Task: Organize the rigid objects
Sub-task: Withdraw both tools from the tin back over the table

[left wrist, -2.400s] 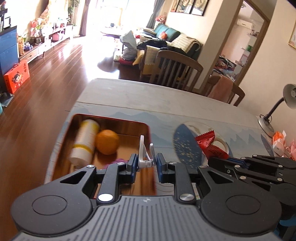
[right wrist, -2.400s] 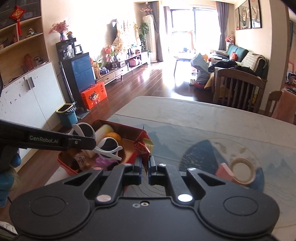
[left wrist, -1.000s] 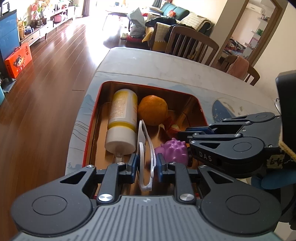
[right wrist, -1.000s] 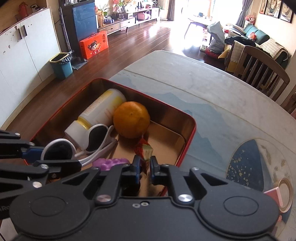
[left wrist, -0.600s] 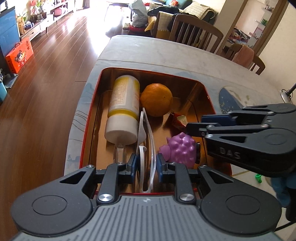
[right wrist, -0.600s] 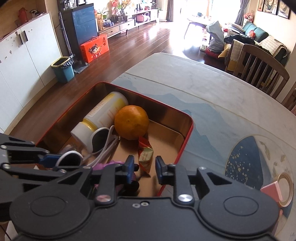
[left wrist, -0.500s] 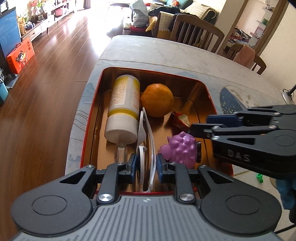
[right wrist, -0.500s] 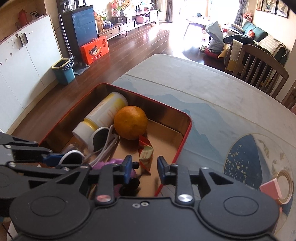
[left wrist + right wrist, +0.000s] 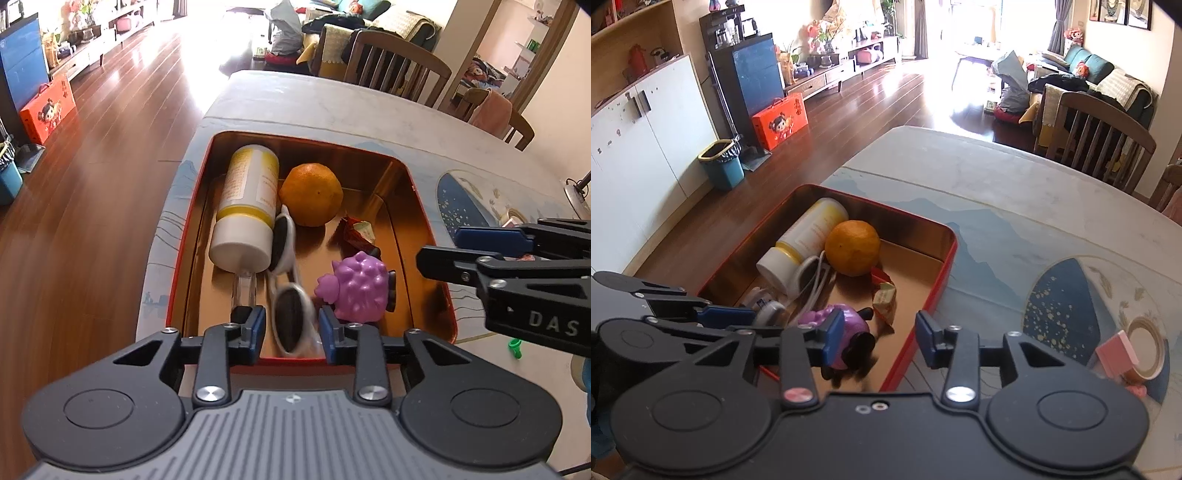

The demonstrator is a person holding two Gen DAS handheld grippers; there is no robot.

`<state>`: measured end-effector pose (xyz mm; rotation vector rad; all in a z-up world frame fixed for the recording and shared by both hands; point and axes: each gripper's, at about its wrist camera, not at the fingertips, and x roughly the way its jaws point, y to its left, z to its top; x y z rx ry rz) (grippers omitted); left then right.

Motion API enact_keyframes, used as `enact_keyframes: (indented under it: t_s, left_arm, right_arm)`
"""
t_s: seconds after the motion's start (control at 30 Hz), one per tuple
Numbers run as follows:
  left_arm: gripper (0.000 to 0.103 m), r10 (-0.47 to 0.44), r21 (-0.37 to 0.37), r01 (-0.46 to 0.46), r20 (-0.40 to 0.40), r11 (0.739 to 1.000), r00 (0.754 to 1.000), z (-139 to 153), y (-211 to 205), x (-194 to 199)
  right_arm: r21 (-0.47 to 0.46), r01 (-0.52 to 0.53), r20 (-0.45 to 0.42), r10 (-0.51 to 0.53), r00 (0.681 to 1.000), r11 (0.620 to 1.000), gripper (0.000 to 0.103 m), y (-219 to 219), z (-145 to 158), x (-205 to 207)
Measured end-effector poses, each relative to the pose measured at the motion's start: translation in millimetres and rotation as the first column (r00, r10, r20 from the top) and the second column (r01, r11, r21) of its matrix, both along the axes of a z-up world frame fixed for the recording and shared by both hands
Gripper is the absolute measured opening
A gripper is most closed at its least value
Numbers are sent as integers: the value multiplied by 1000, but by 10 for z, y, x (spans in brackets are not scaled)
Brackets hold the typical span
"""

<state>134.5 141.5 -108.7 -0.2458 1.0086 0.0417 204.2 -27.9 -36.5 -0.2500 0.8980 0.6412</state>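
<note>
A red tin [image 9: 176, 291] [image 9: 946, 263] on the table holds a yellow-and-white bottle [image 9: 246, 206] [image 9: 802, 240], an orange [image 9: 312, 194] [image 9: 853, 247], a purple spiky toy [image 9: 356, 282] [image 9: 817, 316] and a wrapped candy [image 9: 359, 234] [image 9: 884, 295]. White sunglasses [image 9: 291, 319] [image 9: 809, 273] lie in the tin beside the bottle. My left gripper [image 9: 291, 332] hangs over the tin's near end. Its jaws are opening, with one lens between them and both pads clear of it. My right gripper [image 9: 881, 341] is over the tin's near rim, jaws opening with nothing between them.
A tape roll [image 9: 1147, 349] and a pink block [image 9: 1115, 350] lie on the table to the right of the tin. Wooden chairs [image 9: 1100, 125] stand at the far side. The table's left edge drops to the wooden floor.
The left jaws spread and let go of the sunglasses, which now lie in the tin. The right jaws opened off the candy, and that gripper drew back and up.
</note>
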Motion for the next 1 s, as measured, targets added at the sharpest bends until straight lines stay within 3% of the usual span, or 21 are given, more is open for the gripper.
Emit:
enact_keyframes:
  t_s: [0.2, 0.27, 0.3, 0.37, 0.47, 0.73, 1.0]
  left_arm:
    - [32, 2, 7, -2, 27, 1000, 1000, 112, -57, -96]
    - [40, 0, 10, 0, 40, 1000, 999, 154, -87, -124]
    - [51, 0, 10, 0, 52, 1000, 999, 186, -104, -146]
    - [60, 0, 17, -2, 83, 1000, 997, 259, -144, -184]
    - [60, -4, 32, 1, 111, 999, 994, 358, -221, -210]
    - [66, -22, 47, 14, 177, 999, 984, 586, -492, -241]
    - [69, -58, 68, 45, 208, 997, 976, 690, -895, -213]
  right_arm:
    - [28, 14, 16, -15, 1000, 999, 51, -143, 112, -90]
    - [40, 18, 24, -19, 1000, 999, 54, -202, 156, -118]
    - [46, 18, 27, -19, 999, 999, 58, -229, 177, -131]
    - [58, 19, 36, -21, 999, 998, 62, -297, 220, -166]
    - [81, 23, 40, -27, 999, 996, 65, -414, 280, -203]
    - [155, 61, 57, -71, 996, 986, 86, -879, 435, -299]
    - [202, 89, 82, -108, 991, 975, 101, -1533, 409, -367]
